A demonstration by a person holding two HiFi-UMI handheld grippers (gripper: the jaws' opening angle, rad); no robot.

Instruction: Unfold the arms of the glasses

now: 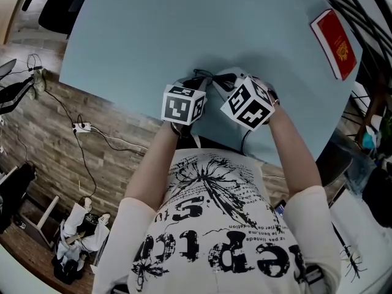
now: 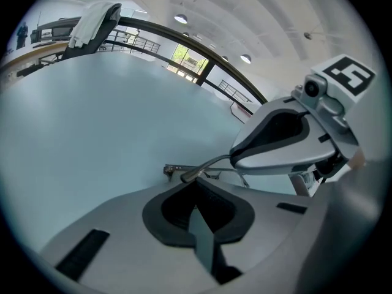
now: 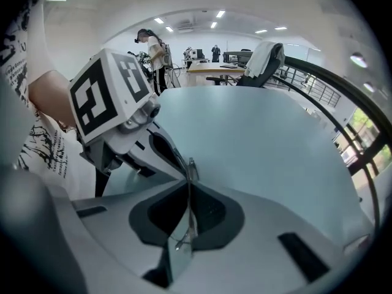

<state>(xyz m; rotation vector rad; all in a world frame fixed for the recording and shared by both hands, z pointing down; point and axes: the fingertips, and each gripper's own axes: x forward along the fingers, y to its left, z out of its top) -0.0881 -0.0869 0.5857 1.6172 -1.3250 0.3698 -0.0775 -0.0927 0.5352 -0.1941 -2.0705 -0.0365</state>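
The person's white T-shirt with black print [image 1: 220, 225] fills the near edge of the head view, and both bare forearms reach forward from it over the near rim of a pale blue-grey table [image 1: 184, 29].

The two hands meet just past that rim, each holding a gripper. The marker cubes stand side by side, the left cube [image 1: 182, 105] just beside the right cube [image 1: 248, 103].

The left gripper [image 2: 195, 185] has its jaws clenched together. The thin metal of the glasses [image 2: 208, 164] comes out right at their tips. From there one slim arm of the glasses curves up and to the right, into the jaws of the other tool.

The right gripper [image 3: 188, 185] is grasping the glasses too. A fine wire piece runs along the seam between its two pads, which press on it from either side.

The glasses are therefore held between both grippers at the near middle of the table. The pictures do not show whether they touch the tabletop.

To the left, below the table edge, a white power strip [image 1: 81, 127] lies on the wood-patterned floor [image 1: 122, 158], with a cable trailing from it.

Well apart from the grippers, at the far right of the table, a red booklet [image 1: 334, 43] lies flat.

Beyond the far edge stands a chair draped with a white cloth [image 3: 263, 57].
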